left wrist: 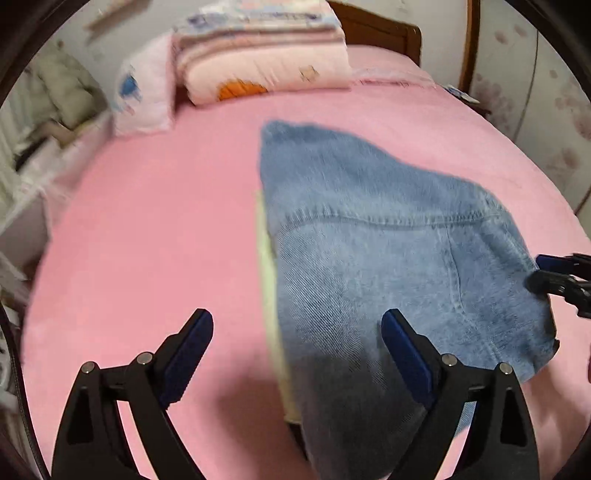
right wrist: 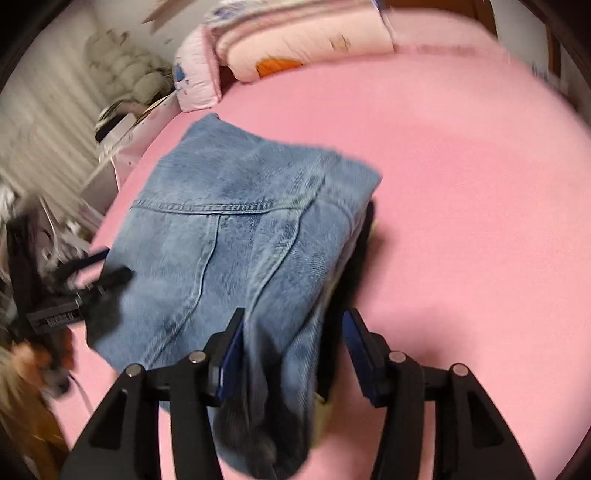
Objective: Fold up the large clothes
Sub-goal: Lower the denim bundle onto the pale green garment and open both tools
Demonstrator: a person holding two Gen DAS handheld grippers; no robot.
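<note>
one wide bed (left wrist: 155,206), covered in a pink sheet, filled most of both views, and on it lay a folded denim garment (left wrist: 369,258), its stitched seams facing up and a pale yellow-green lining edge (left wrist: 267,280) showing along one side. at the head of the bed sat a stack of folded pink quilts (left wrist: 266,62), with a pink pillow (left wrist: 146,96) leaning just beside it and a dark wooden headboard (left wrist: 380,33) behind. blurred shelves and clutter (left wrist: 44,122) stood off the bed's side. the left gripper (left wrist: 297,325) hung over the near end of the garment with its blue-padded fingers (left wrist: 190,350) spread wide, one over bare sheet and one over denim, nothing pinched between them. the right gripper (right wrist: 293,332) was partly open, its fingers standing on either side of a bunched fold of the denim; whether the pads pressed the cloth could not be told. in the left wrist view it appeared at the garment's far right edge, touching the fabric. motion blur softened both pictures, so the garment's exact type stayed unclear.
</note>
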